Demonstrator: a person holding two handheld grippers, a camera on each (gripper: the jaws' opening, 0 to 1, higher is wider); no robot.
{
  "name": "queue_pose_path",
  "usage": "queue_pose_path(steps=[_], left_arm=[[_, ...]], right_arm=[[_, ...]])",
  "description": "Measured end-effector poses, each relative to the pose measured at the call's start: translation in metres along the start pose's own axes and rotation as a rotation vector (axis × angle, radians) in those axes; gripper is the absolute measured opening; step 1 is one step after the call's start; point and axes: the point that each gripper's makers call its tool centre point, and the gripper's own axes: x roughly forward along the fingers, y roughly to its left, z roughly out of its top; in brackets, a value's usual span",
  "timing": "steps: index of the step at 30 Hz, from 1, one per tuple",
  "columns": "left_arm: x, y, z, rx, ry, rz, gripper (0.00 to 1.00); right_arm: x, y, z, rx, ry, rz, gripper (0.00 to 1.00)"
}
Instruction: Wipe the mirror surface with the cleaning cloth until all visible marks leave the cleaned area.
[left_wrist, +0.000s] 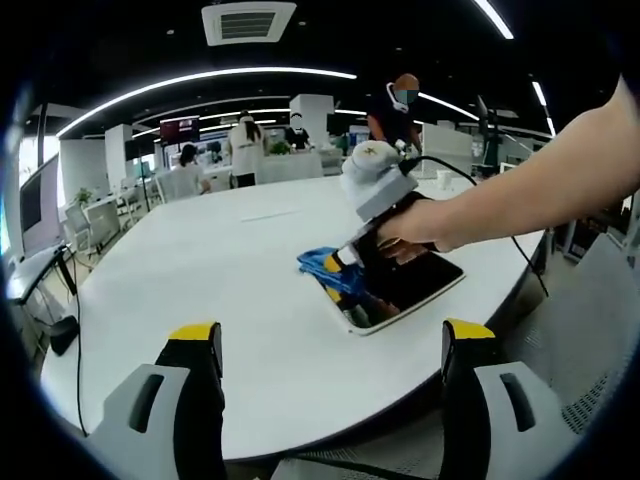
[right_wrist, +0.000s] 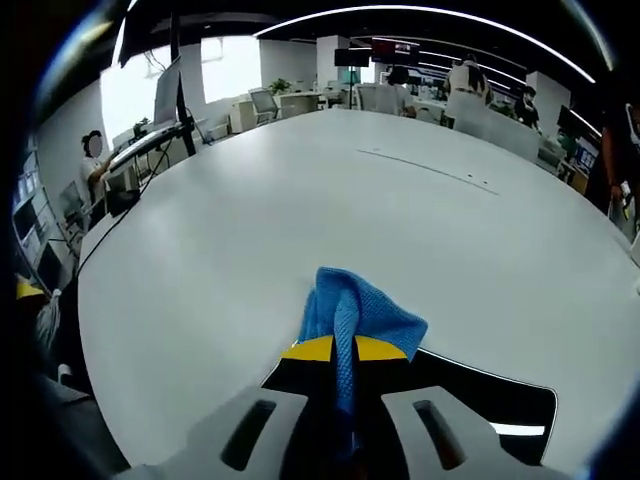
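A dark rectangular mirror (left_wrist: 420, 283) with a white rim lies flat on the white table (left_wrist: 230, 290). In the left gripper view the right gripper (left_wrist: 338, 268), held by a person's hand, is shut on a blue cleaning cloth (left_wrist: 322, 268) and presses it at the mirror's left edge. My left gripper (left_wrist: 330, 345) stands open near the table's front edge, apart from the mirror. In the right gripper view the right gripper (right_wrist: 344, 349) pinches the blue cloth (right_wrist: 355, 315) between its yellow-tipped jaws, over the mirror (right_wrist: 490, 400).
The big white table (right_wrist: 300, 220) stretches far beyond the mirror. A black cable (left_wrist: 525, 262) runs from the right gripper over the table's right edge. Several people stand by desks and chairs at the back of the office.
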Motion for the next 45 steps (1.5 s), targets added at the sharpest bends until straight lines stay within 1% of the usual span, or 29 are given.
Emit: queue_pose_path(steps=[8,13,17,22,25,29,35,40,45], left_arm=[[0.0,0.0,0.0,-0.001,0.0,-0.001,0.89],[0.0,0.0,0.0,0.0,0.001,-0.001,0.89],[0.0,-0.001,0.0,0.0,0.0,-0.001,0.89],[0.0,-0.001,0.0,0.0,-0.002,-0.001,0.89],[-0.001,-0.001,0.0,0.0,-0.003,-0.001,0.89],[-0.001,-0.001,0.001,-0.001,-0.004,-0.001,0.89],[-0.001,-0.001,0.001,-0.001,-0.006,-0.001,0.89],[-0.001,0.0,0.001,-0.001,-0.008,-0.001,0.89],[-0.001,0.0,0.002,-0.001,-0.008,-0.001,0.89]], right_arm=[[-0.002,0.001,-0.001,-0.045,0.01,0.023,0.0],[-0.001,0.003,-0.001,-0.044,0.018,0.036,0.0],[-0.003,0.007,-0.002,-0.064,0.022,0.048,0.0],[-0.008,0.013,-0.007,-0.101,0.034,0.064,0.0],[-0.01,0.015,-0.01,-0.102,0.041,0.071,0.0],[-0.018,0.024,-0.016,-0.107,0.046,0.085,0.0],[-0.021,0.028,-0.019,-0.123,0.055,0.097,0.0],[-0.027,0.036,-0.025,-0.144,0.045,0.089,0.0],[-0.033,0.04,-0.029,-0.152,0.055,0.1,0.0]])
